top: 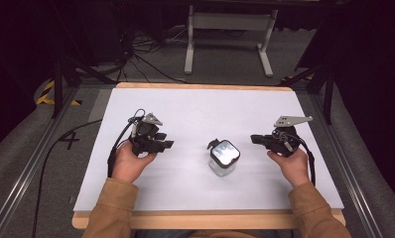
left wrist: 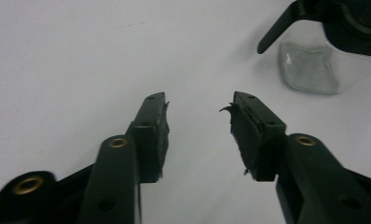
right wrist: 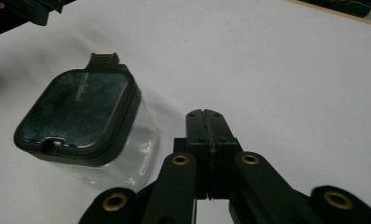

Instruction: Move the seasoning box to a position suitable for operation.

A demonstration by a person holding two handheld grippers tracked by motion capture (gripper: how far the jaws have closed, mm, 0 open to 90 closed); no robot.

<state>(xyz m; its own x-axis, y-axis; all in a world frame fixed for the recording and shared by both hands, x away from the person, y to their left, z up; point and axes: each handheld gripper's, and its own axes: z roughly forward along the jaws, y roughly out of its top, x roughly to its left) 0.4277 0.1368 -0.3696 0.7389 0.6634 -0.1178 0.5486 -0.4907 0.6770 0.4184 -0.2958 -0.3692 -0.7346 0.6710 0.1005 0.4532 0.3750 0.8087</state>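
Tan sleeves and two hands enter from the near edge of the high view, each hand holding a gripper over a white desk (top: 195, 106) with a wooden rim. Left gripper (top: 166, 144): held at the left of the desk, its tips directed toward the centre; in the left gripper view its jaws stand apart with nothing between them, the bare white surface showing through the gap, and the pads (left wrist: 161, 135) look frayed at their edges. Right gripper (top: 255, 139): held at the right of the desk, likewise directed inward; in the right gripper view its jaws are pressed together along their whole length, with nothing between them. Jar (top: 223, 157): a clear, square-sided container standing upright on the desk between the two grippers, nearer the right one and apart from both. Lid (right wrist: 76, 112): dark, with a glossy top panel and a tab at one edge, seated on the jar. In the left gripper view the jar sits at the upper right, beyond the jaw tips. Beyond the far edge of the desk, a grey floor carries loose cables and a light metal frame (top: 230, 37).
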